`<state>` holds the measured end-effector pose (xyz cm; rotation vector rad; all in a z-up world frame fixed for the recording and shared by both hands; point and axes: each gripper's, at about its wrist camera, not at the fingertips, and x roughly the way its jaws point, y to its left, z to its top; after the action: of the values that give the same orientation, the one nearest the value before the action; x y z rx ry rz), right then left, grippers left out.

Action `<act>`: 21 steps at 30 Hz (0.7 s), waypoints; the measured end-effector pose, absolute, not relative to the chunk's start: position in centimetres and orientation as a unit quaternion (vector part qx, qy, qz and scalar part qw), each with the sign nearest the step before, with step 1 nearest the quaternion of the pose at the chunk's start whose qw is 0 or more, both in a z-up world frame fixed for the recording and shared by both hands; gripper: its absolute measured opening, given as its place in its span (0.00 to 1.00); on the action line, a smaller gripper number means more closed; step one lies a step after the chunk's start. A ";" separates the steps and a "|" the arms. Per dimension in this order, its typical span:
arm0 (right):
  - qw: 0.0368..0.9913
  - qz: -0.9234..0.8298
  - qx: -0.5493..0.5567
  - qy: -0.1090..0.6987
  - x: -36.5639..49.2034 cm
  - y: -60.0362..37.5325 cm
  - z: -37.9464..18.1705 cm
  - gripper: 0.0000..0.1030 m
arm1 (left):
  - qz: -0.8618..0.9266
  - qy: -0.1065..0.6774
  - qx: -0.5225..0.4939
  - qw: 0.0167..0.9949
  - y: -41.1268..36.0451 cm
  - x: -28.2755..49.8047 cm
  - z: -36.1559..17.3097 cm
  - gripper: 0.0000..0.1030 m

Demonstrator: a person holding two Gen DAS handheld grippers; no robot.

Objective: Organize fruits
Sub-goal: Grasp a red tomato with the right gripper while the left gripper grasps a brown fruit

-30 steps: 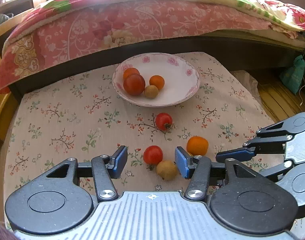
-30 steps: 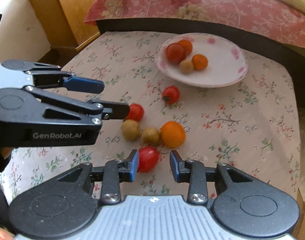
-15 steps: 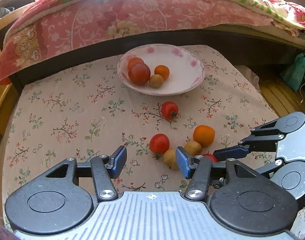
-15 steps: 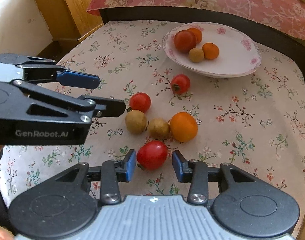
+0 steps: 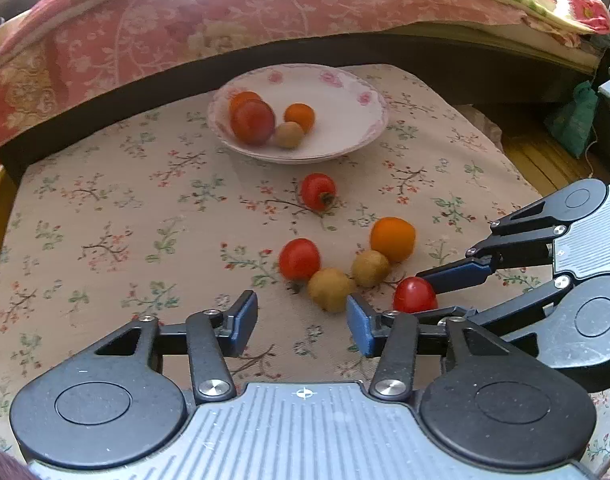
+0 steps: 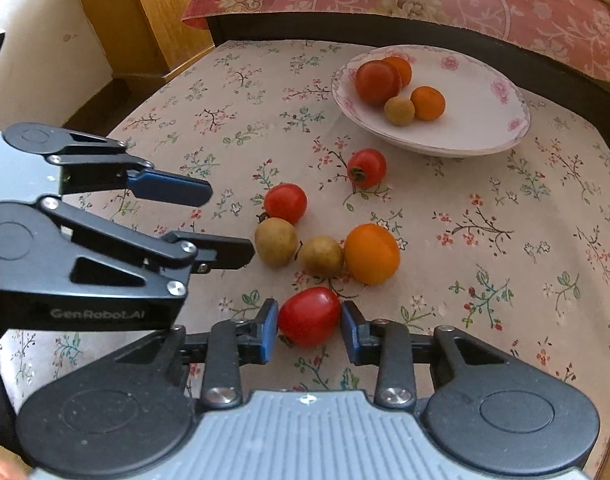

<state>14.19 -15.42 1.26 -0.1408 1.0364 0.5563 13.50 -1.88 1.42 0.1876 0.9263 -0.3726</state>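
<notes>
My desk [image 6: 505,264] wears a matte floral cloth, and its glossy white bowl [image 6: 485,120] with pink roses holds a big red tomato [image 6: 376,82], two oranges and a dull tan fruit. On the cloth lie a smooth orange [image 6: 371,253], two rough tan fruits and round red tomatoes, one of them, the oval tomato [image 6: 309,316], sitting between the blue pads of my right gripper [image 6: 309,326], whose jaws have just been closing and look to be touching it. My left gripper [image 5: 302,320], marked "GenRobot.AI", has been narrowing too but stands open on nothing.
</notes>
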 end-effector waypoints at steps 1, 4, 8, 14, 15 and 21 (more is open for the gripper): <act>0.830 0.261 -0.066 0.489 14.1 -15.6 1.3 0.35 | -0.180 0.444 0.090 0.873 -2.0 13.6 1.3 0.53; 0.832 0.256 -0.070 0.488 14.0 -15.9 1.4 0.35 | -0.181 0.448 0.092 0.871 -2.6 13.9 0.9 0.51; 0.834 0.247 -0.071 0.489 14.1 -16.6 1.5 0.35 | -0.186 0.451 0.095 0.868 -3.1 14.0 0.5 0.47; 0.835 0.240 -0.072 0.491 14.3 -16.9 1.5 0.35 | -0.194 0.463 0.087 0.861 -3.7 14.4 -0.3 0.39; 0.834 0.239 -0.071 0.492 14.3 -17.0 1.4 0.35 | -0.192 0.463 0.086 0.861 -3.8 14.6 -0.4 0.40; 0.833 0.240 -0.066 0.494 14.3 -17.4 1.4 0.35 | -0.182 0.460 0.094 0.864 -4.2 15.3 -0.8 0.39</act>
<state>14.35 -17.37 1.37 -0.1389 1.0458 0.5090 15.25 -4.19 -0.76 0.1962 0.9642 -0.3815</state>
